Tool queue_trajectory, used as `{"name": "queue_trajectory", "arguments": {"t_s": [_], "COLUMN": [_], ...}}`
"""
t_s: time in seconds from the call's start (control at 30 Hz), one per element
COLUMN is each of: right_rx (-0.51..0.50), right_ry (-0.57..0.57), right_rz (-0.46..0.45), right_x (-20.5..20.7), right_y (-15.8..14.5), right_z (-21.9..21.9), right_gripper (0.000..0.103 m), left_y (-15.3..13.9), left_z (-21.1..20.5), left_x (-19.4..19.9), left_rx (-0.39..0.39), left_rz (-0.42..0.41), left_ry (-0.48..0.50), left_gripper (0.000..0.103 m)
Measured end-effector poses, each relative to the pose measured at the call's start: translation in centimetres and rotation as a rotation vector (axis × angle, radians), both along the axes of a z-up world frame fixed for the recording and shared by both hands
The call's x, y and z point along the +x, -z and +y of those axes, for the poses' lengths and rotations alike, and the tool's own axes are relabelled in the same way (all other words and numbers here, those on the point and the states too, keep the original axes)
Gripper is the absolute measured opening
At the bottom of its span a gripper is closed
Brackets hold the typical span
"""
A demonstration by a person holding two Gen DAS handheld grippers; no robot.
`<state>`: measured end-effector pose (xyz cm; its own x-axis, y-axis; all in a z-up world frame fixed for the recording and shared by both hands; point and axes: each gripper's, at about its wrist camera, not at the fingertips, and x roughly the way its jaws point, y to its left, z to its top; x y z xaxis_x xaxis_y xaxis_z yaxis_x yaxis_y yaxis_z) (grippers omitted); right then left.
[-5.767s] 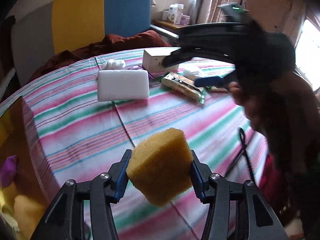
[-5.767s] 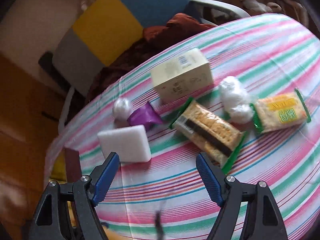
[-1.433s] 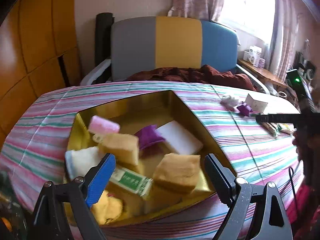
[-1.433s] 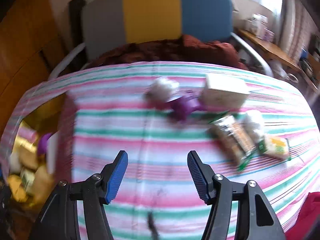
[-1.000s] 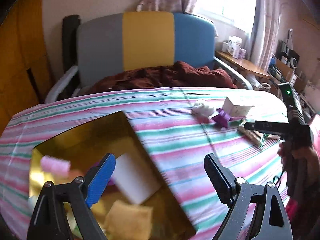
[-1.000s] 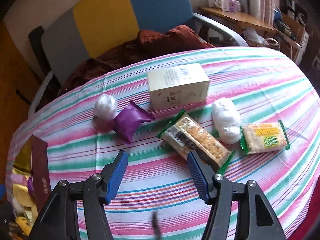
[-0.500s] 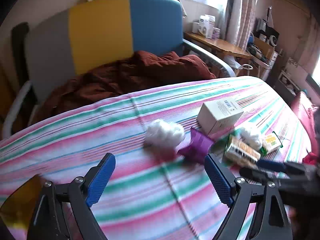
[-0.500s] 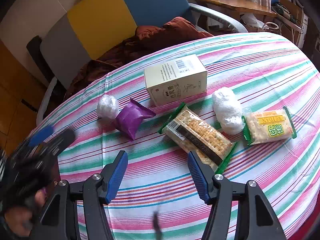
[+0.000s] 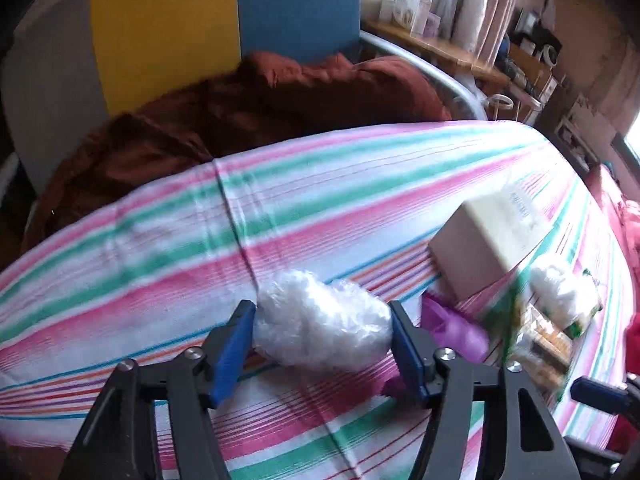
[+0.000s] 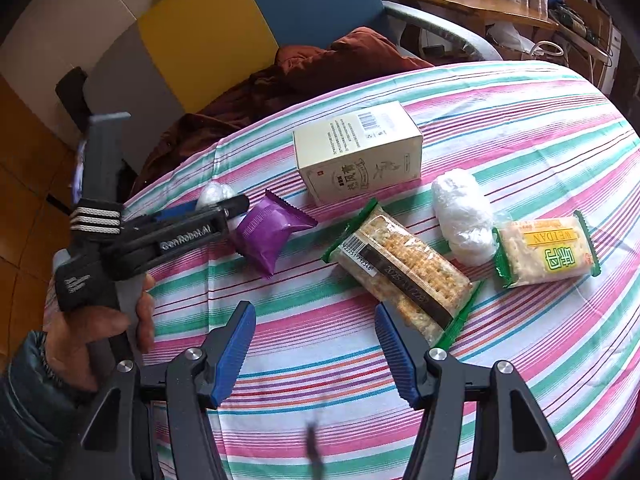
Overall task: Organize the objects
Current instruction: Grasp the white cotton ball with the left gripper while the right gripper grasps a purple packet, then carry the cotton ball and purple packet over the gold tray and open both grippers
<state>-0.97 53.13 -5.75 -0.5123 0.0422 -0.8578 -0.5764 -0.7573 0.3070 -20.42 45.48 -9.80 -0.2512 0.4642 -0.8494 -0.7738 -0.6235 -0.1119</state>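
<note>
A white plastic-wrapped bundle (image 9: 320,328) lies on the striped tablecloth (image 9: 320,200). My left gripper (image 9: 320,308) has it between its blue pads; the jaws are closing and both pads touch its sides. The right wrist view shows that left gripper (image 10: 224,204) from the side, held by a person's hand (image 10: 100,332), with the bundle (image 10: 216,192) peeking out behind its tips. My right gripper (image 10: 314,312) hangs open over bare cloth, with nothing between its fingers. A purple packet (image 10: 268,232) lies just right of the bundle.
On the cloth lie a cream box (image 10: 356,152), a long cracker pack (image 10: 404,268), a second white bundle (image 10: 464,212) and a yellow-green cracker pack (image 10: 544,252). Behind the table stands a grey, yellow and blue chair (image 10: 208,32) with a brown cloth (image 10: 320,64).
My left gripper swung away from the gold box, across the table and down onto the white bundle, and its jaws narrowed around it. The right gripper kept still.
</note>
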Motion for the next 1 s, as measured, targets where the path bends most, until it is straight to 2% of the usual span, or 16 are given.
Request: {"name": "queue_trajectory", "arguments": {"t_s": [0.2,0.4,0.6,0.77,0.97,1.0], "right_rx": [0.027,0.056,0.009,-0.069,-0.072,-0.061], "right_ry": [-0.020,-0.033,-0.053,0.008,0.081,0.090], "right_rz": [0.007,0.008,0.019,0.032,-0.080,-0.107], "right_x": [-0.2,-0.6,-2.8,-5.9,-10.2,-10.7], "right_y": [-0.1,-0.1,0.0,0.4,2.9,3.6], "right_z": [-0.6,-1.3,-1.8,-0.6,0.6,0.7], "right_gripper": [0.063,0.063,0.063,0.063,0.063,0.056], "left_y": [-1.8,-5.4,-8.6,-10.1,-10.6,-10.5], "left_z": [-4.2,-9.8,-16.5,-21.1,-25.9,-26.7], "left_x": [0.7,3.7,7.0,9.3,11.4,11.7], "left_rx": [0.063,0.114,0.185,0.228,0.244,0.242], "left_rz": [-0.030,0.018,0.075,0.085,0.095,0.092], "left_ry": [-0.090,-0.144,-0.224,-0.253,-0.279,-0.285], "left_gripper": [0.063,0.064,0.064,0.064,0.065,0.065]}}
